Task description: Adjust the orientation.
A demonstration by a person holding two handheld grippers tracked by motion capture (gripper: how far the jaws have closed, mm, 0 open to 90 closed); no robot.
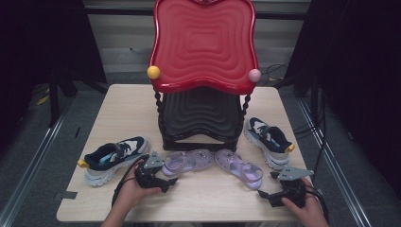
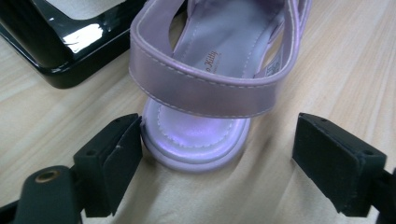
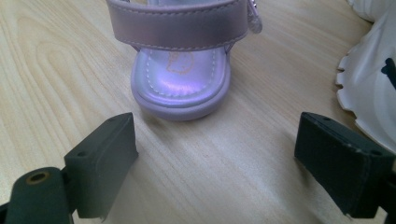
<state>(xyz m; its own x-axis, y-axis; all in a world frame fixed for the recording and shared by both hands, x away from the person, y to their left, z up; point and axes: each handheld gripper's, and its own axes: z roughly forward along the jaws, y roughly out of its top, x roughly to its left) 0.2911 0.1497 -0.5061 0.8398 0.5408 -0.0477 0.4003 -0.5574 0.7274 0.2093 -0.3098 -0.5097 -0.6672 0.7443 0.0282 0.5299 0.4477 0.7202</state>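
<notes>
Two lilac sandals lie at the table's front, below the rack. In the high view the left sandal point(image 1: 187, 161) lies just right of my left gripper point(image 1: 168, 175). The left gripper view has its heel point(image 2: 201, 144) between the open jaws of that gripper point(image 2: 218, 140), the left pad close beside the sole. The right sandal point(image 1: 239, 168) lies a little ahead of my right gripper point(image 1: 267, 185). In the right gripper view its heel point(image 3: 180, 86) sits just beyond the open jaws of this gripper point(image 3: 217, 128), which hold nothing.
A two-tier rack stands mid-table, with a red upper tray point(image 1: 203, 47) and a black lower tray point(image 1: 198, 113); its black base point(image 2: 60, 51) is near the left sandal. A navy-and-white sneaker point(image 1: 113, 158) lies at the left, its mate point(image 1: 269, 139) at the right, white sole point(image 3: 369, 93) close by.
</notes>
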